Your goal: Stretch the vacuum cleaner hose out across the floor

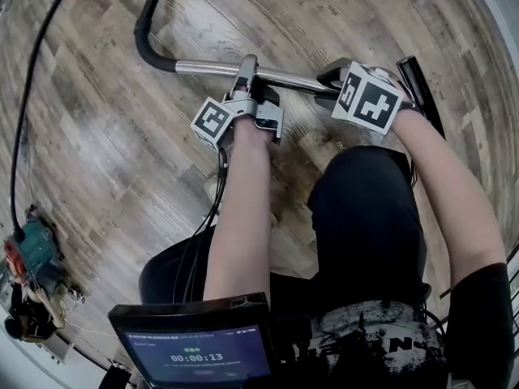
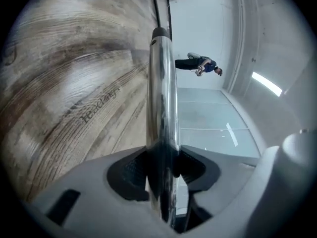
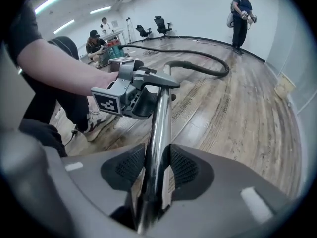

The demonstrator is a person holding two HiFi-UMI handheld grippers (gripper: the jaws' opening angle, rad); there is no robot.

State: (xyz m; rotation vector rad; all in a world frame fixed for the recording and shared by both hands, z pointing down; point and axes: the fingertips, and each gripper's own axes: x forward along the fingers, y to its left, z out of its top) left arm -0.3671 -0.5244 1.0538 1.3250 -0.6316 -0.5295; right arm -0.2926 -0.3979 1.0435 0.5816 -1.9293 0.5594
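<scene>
Gripping the metal tube (image 1: pixel 207 68) with both tongs: left tongs (image 1: pixel 248 65) clamped narrow on it, right tongs (image 1: pixel 328 76) clamped on the same tube, just behind the left ones. Beyond the left tongs, black hose (image 1: pixel 144 24) curving away over the wooden floor (image 1: pixel 97 136).

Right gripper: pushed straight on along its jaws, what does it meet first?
The left gripper, clamped on the same metal tube just ahead; beyond it lies the black hose. Depth is hard to judge.
</scene>
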